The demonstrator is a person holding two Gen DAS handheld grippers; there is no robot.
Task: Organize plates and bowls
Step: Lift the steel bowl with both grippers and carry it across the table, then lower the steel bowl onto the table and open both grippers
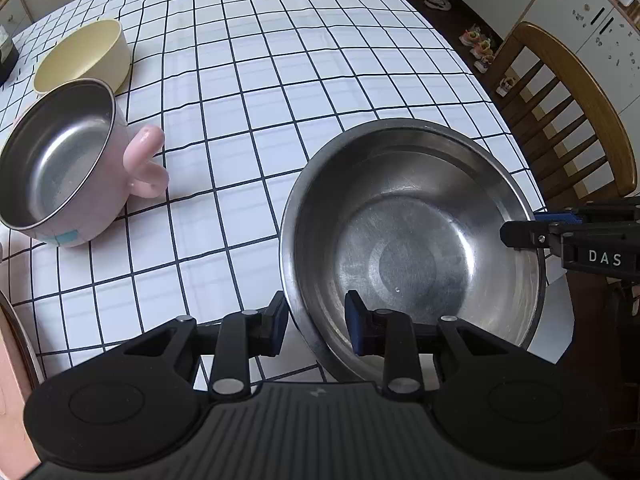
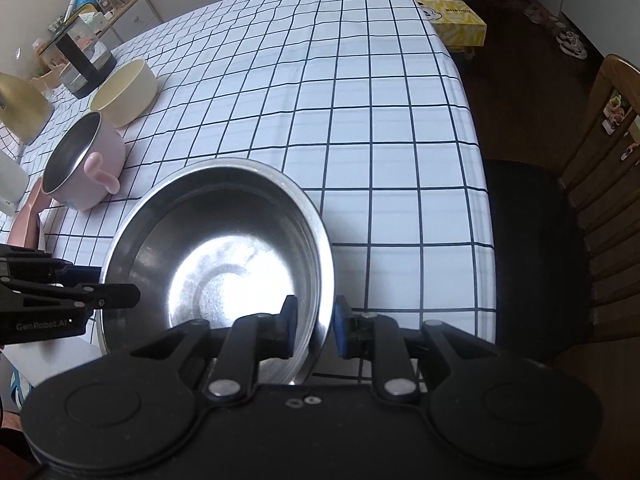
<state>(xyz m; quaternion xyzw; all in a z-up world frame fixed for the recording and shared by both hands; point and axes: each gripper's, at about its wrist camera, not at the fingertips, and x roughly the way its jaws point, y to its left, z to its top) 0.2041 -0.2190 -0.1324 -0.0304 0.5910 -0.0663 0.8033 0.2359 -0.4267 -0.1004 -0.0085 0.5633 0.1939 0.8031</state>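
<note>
Straddling opposite rims, the left claw (image 1: 316, 326) and right claw (image 2: 314, 330) stood slightly parted, pads clear, around the steel bowl (image 1: 408, 248) resting near the bench (image 1: 248, 80) edge, apparently freshly set down.

Two close downward views, shared steel bowl (image 1: 416, 240)

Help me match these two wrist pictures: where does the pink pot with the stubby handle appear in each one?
Left wrist view: pink pot at the left edge, middle height, handle pointing right.
Right wrist view: pink pot upper left, just beyond the big steel bowl.
Shared landmark: the cream bowl sits directly behind the pot in both.
</note>
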